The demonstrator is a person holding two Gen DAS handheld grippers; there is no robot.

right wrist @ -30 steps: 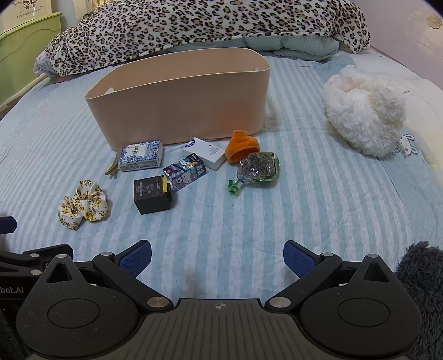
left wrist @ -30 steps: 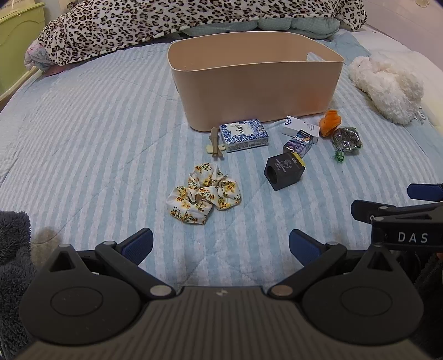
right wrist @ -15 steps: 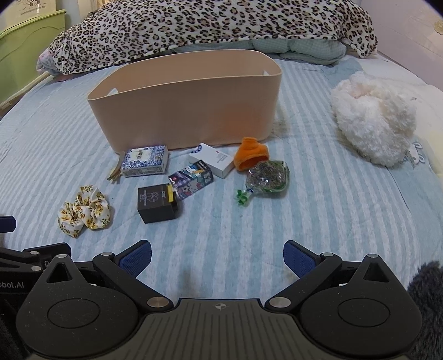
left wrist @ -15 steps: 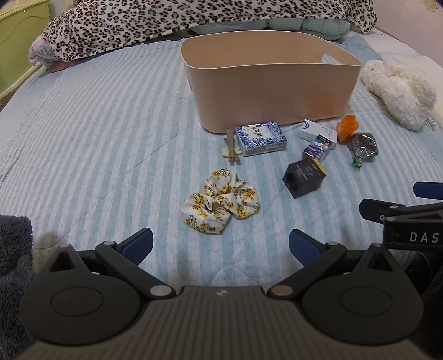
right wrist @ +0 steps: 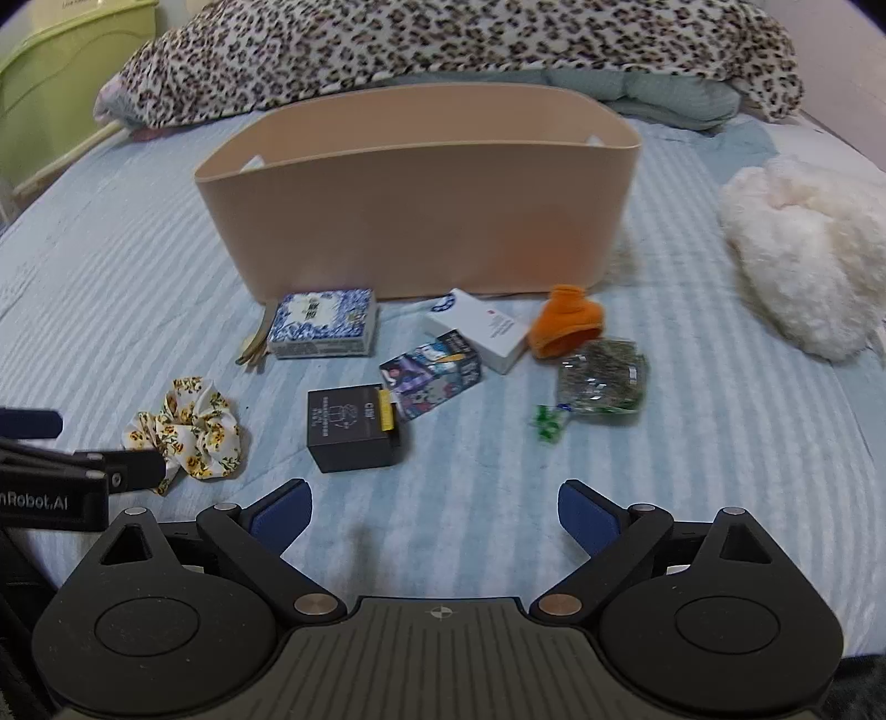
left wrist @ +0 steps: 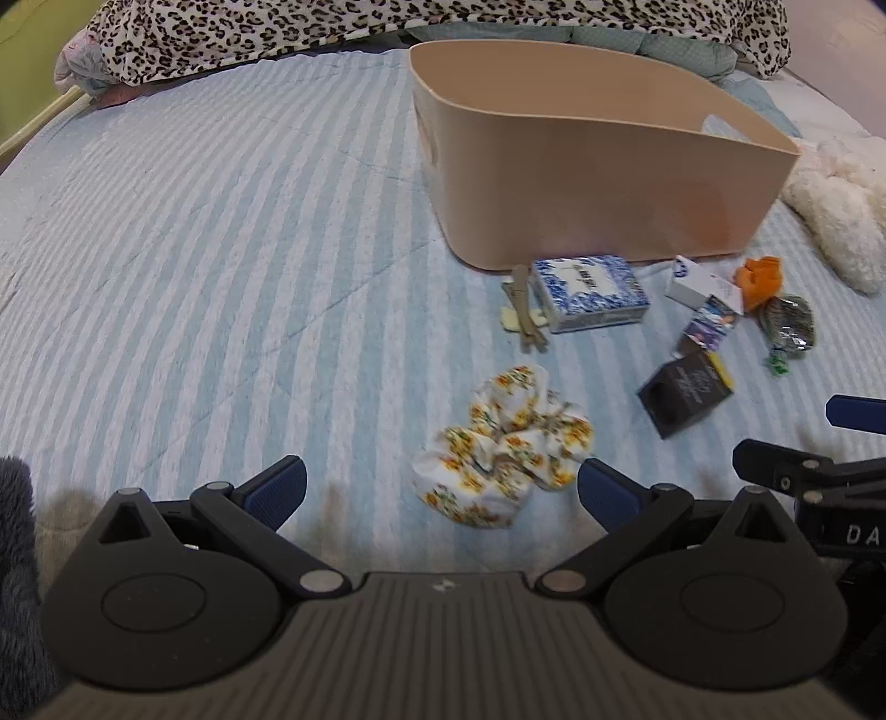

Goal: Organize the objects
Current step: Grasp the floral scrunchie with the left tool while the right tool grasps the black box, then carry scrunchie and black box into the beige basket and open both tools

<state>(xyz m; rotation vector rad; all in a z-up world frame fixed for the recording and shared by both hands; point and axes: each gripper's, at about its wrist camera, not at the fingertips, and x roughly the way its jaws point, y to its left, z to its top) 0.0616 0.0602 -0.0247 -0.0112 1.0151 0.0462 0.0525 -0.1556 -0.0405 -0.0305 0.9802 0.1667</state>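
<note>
A beige bin (left wrist: pixel 598 183) (right wrist: pixel 421 216) stands on the striped bed. In front of it lie a floral scrunchie (left wrist: pixel 501 446) (right wrist: pixel 185 426), a blue-white box (left wrist: pixel 587 291) (right wrist: pixel 321 324), a black box (left wrist: pixel 684 390) (right wrist: pixel 351 426), a colourful small box (right wrist: pixel 432 374), a white box (right wrist: pixel 479 329), an orange cloth piece (right wrist: pixel 565 321), a clear packet (right wrist: pixel 603 376) and wooden clips (left wrist: pixel 523 310). My left gripper (left wrist: pixel 440 490) is open, just short of the scrunchie. My right gripper (right wrist: pixel 434 512) is open and empty, near the black box.
A white fluffy toy (right wrist: pixel 803 255) lies at the right. A leopard-print blanket (right wrist: pixel 443 44) runs along the back. A green cabinet (right wrist: pixel 61 72) stands at the far left. Each gripper shows at the other view's edge.
Both grippers have moved forward toward the objects. The left one has swung left, so the scrunchie now lies close to its right finger. Both stay open.
</note>
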